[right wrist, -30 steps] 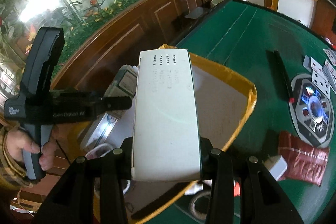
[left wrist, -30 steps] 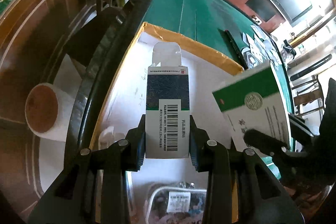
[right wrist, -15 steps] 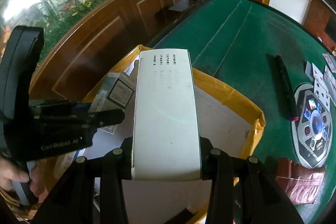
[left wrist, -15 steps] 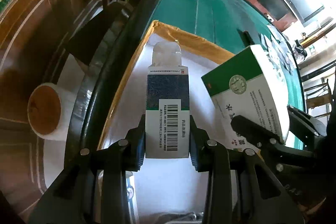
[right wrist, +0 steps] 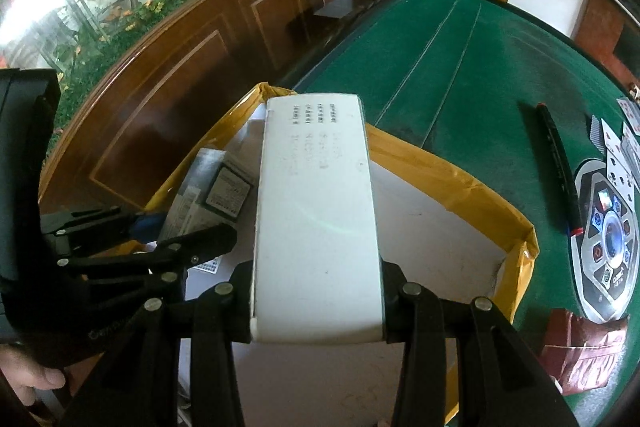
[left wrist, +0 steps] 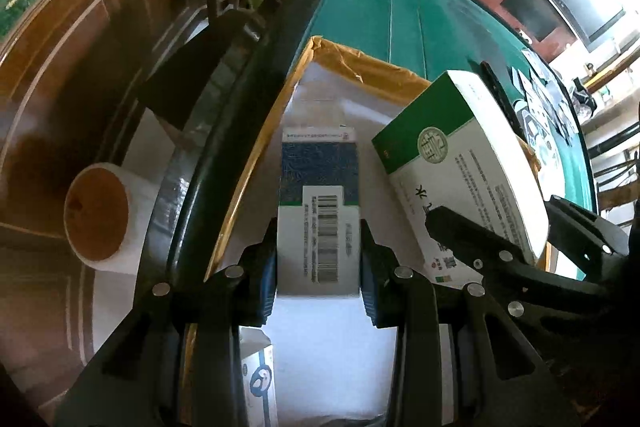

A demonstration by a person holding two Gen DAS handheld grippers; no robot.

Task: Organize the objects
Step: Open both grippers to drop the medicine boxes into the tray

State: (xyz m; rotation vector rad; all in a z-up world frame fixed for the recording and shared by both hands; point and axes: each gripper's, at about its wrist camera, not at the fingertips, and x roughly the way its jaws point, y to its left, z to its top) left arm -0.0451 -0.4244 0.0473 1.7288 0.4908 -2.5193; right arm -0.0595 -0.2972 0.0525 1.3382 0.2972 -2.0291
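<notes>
I hold a two-finger claw in each hand, both tilted steeply down over an open cardboard box (left wrist: pixel 352 67) with yellow-taped edges and a white inside. The box sits at the rim of a green felt table (right wrist: pixel 460 59).

My left claw (left wrist: pixel 319 259) is partly closed and clamped on a small blue-and-white carton (left wrist: pixel 319 211). Its pads press the carton's two narrow sides near the end nearest me. The carton's long axis runs straight out along my fingers, so its far end points down toward the far left corner of the box. Its barcode face looks up at the camera.

My right claw (right wrist: pixel 318 291) is likewise partly closed, gripping a larger green-and-white carton (right wrist: pixel 316 211), seen also from the left view (left wrist: pixel 460 163). This carton too lies lengthwise along the fingers, with a plain white side facing the right camera. Its far end points into the box, toward the far wall.

I judge that I hold each carton by its near end so the free end can go into the box first, and side by side so they can lie parallel there. Both cartons hang over the box opening, the small one left of the large one, close but not clearly touching.

Another small carton (left wrist: pixel 260 379) already lies in the box, below my left claw. Outside the box, a black pen (right wrist: pixel 558 163), playing cards (right wrist: pixel 616 147) and a red-brown packet (right wrist: pixel 580 351) lie on the felt.
</notes>
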